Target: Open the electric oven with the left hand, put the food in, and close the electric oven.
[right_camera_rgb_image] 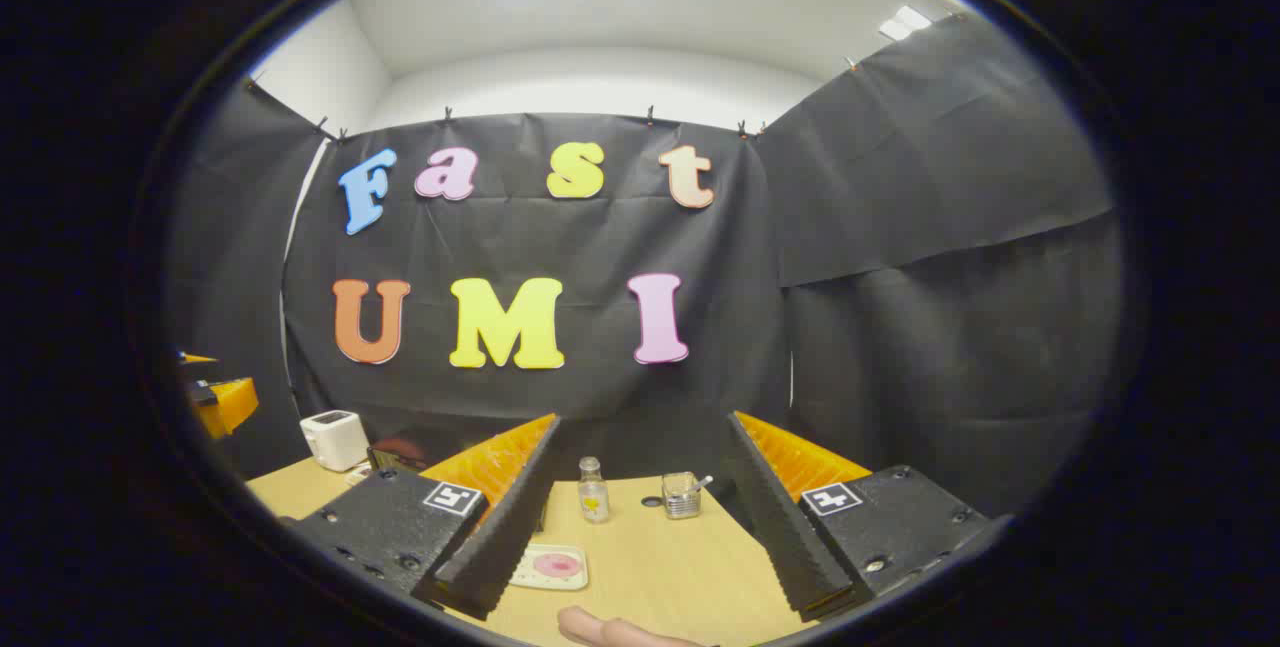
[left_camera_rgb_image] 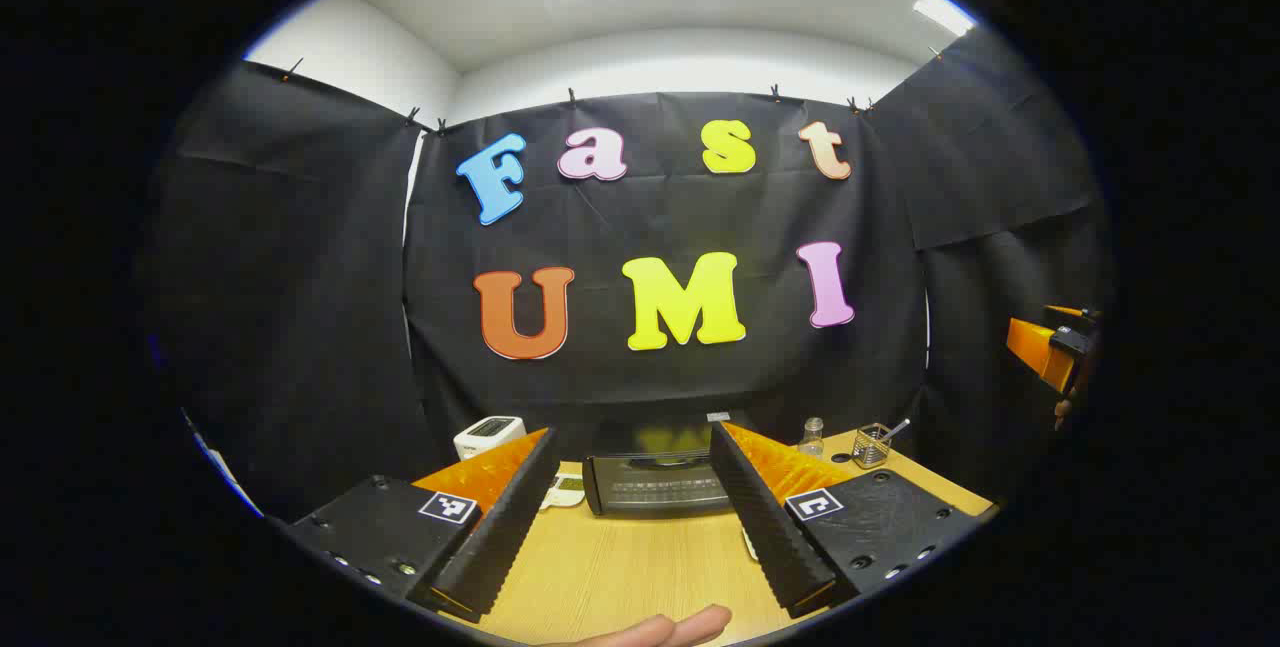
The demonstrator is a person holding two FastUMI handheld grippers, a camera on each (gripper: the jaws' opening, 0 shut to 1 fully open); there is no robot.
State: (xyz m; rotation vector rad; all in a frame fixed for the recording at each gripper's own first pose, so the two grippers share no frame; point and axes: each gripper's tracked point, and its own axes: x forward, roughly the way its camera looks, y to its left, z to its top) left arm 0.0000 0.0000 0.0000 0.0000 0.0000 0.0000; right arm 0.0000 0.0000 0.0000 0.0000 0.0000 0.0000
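The electric oven (left_camera_rgb_image: 655, 482), a dark box with its door closed, stands on the wooden table (left_camera_rgb_image: 620, 567) straight ahead of my left gripper (left_camera_rgb_image: 632, 442), which is open with nothing between its fingers. In the right gripper view, a small pale tray with a pink piece of food (right_camera_rgb_image: 556, 565) lies on the table (right_camera_rgb_image: 680, 567) just by the left finger of my right gripper (right_camera_rgb_image: 640, 432). That gripper is open and holds nothing. Part of the oven (right_camera_rgb_image: 395, 455) peeks out behind its left finger. The other gripper (left_camera_rgb_image: 1050, 347) shows at the far right of the left gripper view.
A white toaster-like appliance (left_camera_rgb_image: 488, 435) stands at the table's back left. A small glass bottle (right_camera_rgb_image: 593, 489) and a wire holder with a utensil (right_camera_rgb_image: 681, 494) stand at the back. A person's fingers (left_camera_rgb_image: 670, 629) show at the bottom edge.
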